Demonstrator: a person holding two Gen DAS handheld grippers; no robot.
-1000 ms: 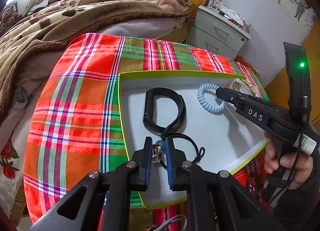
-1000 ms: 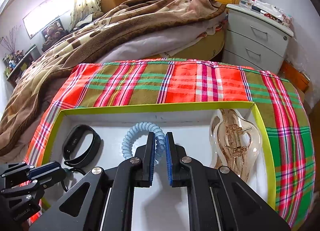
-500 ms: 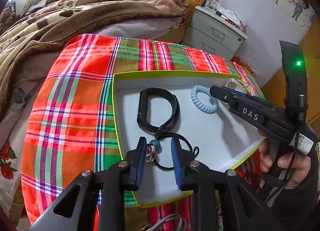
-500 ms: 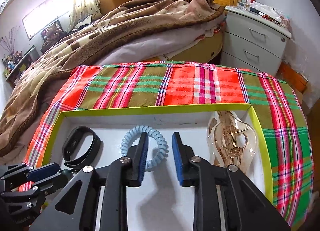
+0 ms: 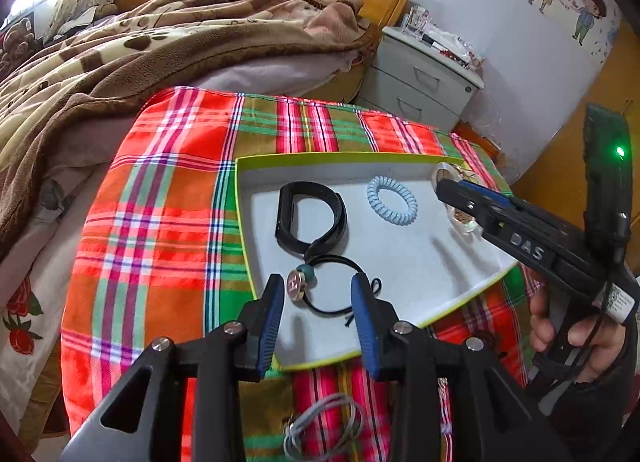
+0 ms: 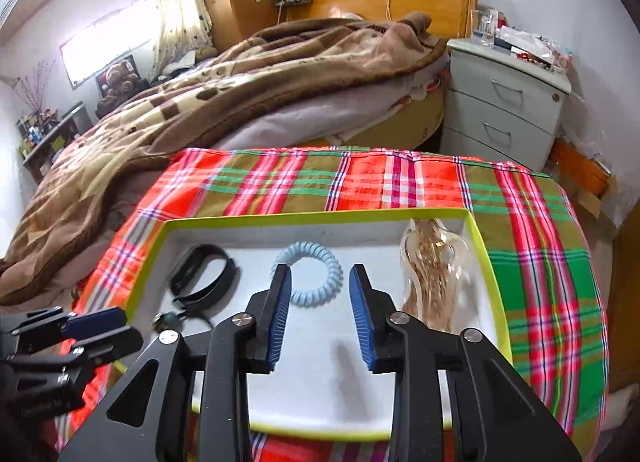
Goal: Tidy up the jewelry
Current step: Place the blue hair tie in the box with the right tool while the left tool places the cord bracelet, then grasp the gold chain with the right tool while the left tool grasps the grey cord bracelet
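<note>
Blue-padded left claw (image 5: 318, 304) just opening above beaded hair tie (image 5: 320, 286).

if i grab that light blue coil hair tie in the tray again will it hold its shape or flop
The light blue coil hair tie lies as a round open ring, so it probably keeps its loop when lifted. Its spiral coils suggest it will squash and spring under the pads. It looks thin and plastic, so likely light, and may slide on the smooth white tray if nudged.
</note>
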